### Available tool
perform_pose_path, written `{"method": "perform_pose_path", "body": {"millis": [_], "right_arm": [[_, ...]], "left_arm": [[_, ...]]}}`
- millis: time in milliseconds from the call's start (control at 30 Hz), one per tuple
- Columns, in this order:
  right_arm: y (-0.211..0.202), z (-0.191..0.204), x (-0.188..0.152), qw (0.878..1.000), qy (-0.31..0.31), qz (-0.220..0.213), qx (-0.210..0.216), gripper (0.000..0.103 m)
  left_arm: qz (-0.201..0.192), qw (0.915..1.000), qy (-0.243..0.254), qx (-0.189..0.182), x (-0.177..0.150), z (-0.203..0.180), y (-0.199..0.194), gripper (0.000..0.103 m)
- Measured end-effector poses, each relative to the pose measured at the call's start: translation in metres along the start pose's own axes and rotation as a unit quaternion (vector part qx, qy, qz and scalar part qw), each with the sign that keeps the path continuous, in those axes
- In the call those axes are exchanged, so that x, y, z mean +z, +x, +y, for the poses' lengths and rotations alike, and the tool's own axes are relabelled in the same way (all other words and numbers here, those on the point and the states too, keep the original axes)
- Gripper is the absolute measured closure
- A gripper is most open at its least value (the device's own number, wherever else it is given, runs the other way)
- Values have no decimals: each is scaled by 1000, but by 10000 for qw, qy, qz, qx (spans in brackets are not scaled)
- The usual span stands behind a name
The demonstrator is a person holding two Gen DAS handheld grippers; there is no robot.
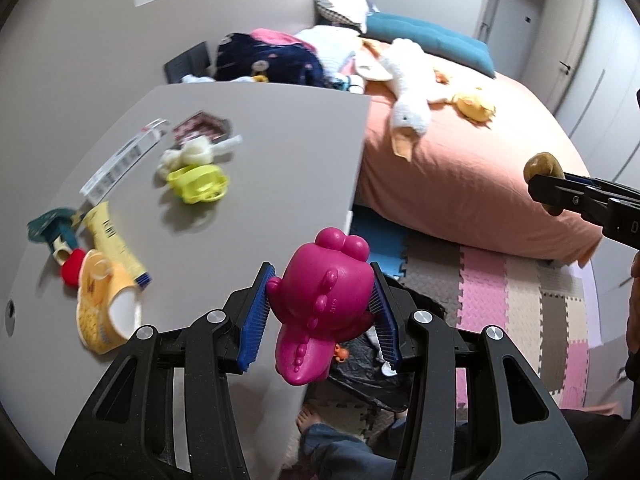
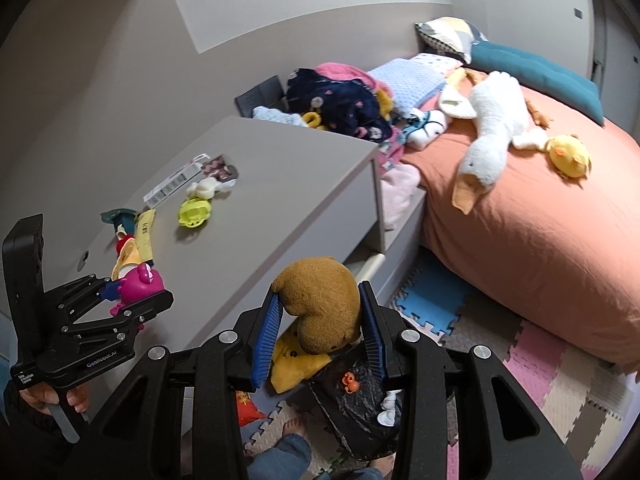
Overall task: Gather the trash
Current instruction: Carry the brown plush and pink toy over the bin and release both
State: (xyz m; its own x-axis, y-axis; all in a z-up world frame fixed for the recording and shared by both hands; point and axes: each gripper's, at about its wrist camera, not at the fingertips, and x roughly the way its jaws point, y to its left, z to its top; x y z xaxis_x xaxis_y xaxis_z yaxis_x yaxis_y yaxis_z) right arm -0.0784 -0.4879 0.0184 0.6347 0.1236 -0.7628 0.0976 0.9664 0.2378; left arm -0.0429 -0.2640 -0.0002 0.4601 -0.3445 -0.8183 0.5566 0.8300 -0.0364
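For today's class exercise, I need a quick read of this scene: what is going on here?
A person holds a claw in each hand beside a grey desk. The left claw grips a pink toy; the right claw grips a brown plush. Both hang near the desk edge, above a black bag on the floor mats. A yellow toy and other clutter lie on the desk.

From the right wrist view I read "GenRobot.AI" in white on the left tool (image 2: 132,292) body at about eight o'clock. A small white label just below it is too fine to read. Print on the tabletop (image 2: 280,184) packages is blurred.
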Motion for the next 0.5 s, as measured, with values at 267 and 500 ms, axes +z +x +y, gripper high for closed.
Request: {"method": "perform_pose_path", "body": {"millis": [267, 500], "right_arm": [[-20, -30, -14, 9994, 260, -79, -212, 63], [-33, -53, -27, 9982, 446, -82, -386, 63]], "left_arm": [[52, 9987, 423, -293, 6, -42, 7, 57], [95, 9961, 710, -520, 8, -74, 13, 57]]}}
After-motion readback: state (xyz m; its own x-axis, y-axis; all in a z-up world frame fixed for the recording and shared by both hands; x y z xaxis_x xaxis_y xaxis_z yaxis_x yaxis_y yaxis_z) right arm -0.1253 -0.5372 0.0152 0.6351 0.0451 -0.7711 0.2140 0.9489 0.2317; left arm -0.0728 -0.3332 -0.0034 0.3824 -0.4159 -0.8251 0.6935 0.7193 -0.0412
